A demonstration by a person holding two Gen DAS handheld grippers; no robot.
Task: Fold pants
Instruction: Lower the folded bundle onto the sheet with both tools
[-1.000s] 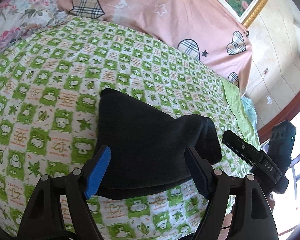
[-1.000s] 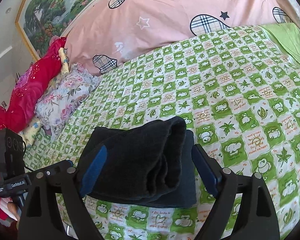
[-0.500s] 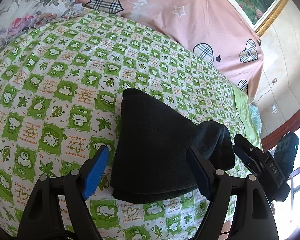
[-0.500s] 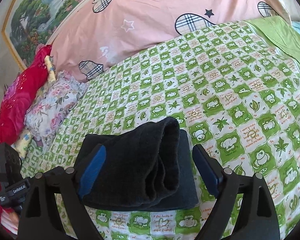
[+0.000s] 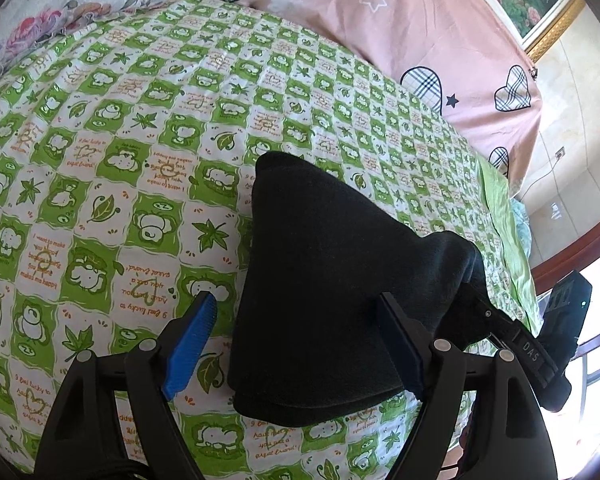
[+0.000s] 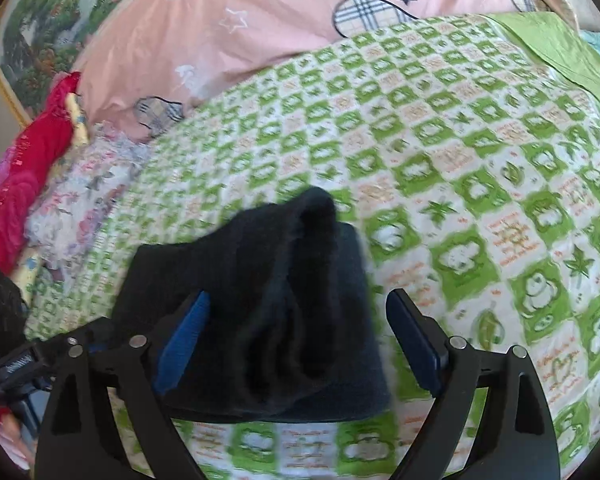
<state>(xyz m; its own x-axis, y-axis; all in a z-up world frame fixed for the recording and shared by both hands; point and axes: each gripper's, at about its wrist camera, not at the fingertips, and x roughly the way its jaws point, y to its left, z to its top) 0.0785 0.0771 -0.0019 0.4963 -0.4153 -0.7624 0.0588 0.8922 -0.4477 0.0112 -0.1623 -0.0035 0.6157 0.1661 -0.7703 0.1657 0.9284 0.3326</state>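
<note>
Left claw (image 5: 296,344): jaws wide apart, blue pads clear of cloth. One pad hangs over bare sheet, the other sits just at the side of the bundle. Nothing clamped.

Right claw (image 6: 296,340): jaws wide apart. The bundle lies between the pads, neither pressing on it. This view is blurred, so fine contact cannot be told. Nothing clamped.

Pants (image 5: 324,288): black, thick fabric, gathered into a compact multi-layer bundle lying flat on the bed (image 5: 100,160). In the right wrist view the pants (image 6: 276,304) show several stacked layers with a rounded fold standing up at the far end and a flat lower layer jutting past it on one side. Position: near the front edge of the bed, well away from its head end and from both side edges visible.

Sheet: green-and-white checked print, smooth around the bundle, no loose leg or waistband trailing out.

Quilt (image 5: 400,20): pink, with plaid hearts, along the head edge. Floral pillow (image 5: 60,4) at the far left corner. Red cloth (image 6: 24,176) beyond it, at the bed's left side. Framed picture (image 6: 32,28) on the wall behind.

Status, judged: folding appears essentially done; garment is reduced to one small stack and released. Remaining, if anything: pressing down the raised fold and squaring the offset lower layer. Both claws are placed for either that or withdrawal; which cannot be told.
</note>
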